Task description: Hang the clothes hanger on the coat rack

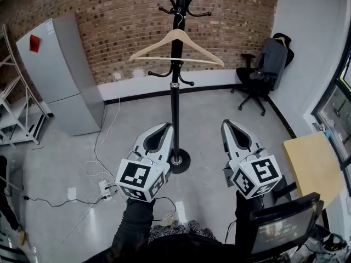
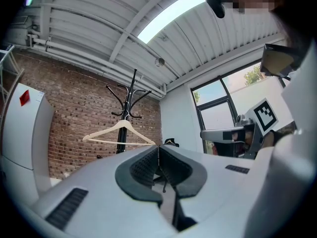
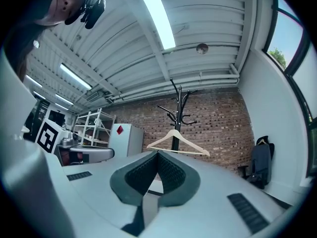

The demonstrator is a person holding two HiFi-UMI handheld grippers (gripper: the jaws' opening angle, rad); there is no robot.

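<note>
A pale wooden clothes hanger (image 1: 176, 49) hangs by its metal hook on the black coat rack (image 1: 175, 97), which stands on a round base on the floor. The hanger also shows in the left gripper view (image 2: 119, 133) and the right gripper view (image 3: 177, 143), well beyond the jaws. My left gripper (image 1: 163, 128) is low in front of the rack, just left of the pole, jaws shut on nothing. My right gripper (image 1: 227, 125) is to the pole's right, also shut and empty. Neither touches the hanger.
A grey refrigerator (image 1: 60, 75) stands at the left by the brick wall, beside a white shelf unit (image 1: 13, 114). A black office chair (image 1: 263, 73) with a jacket sits at the right. Cables and a power strip (image 1: 103, 188) lie on the floor. A wooden table (image 1: 312, 166) and monitor (image 1: 279, 226) are near right.
</note>
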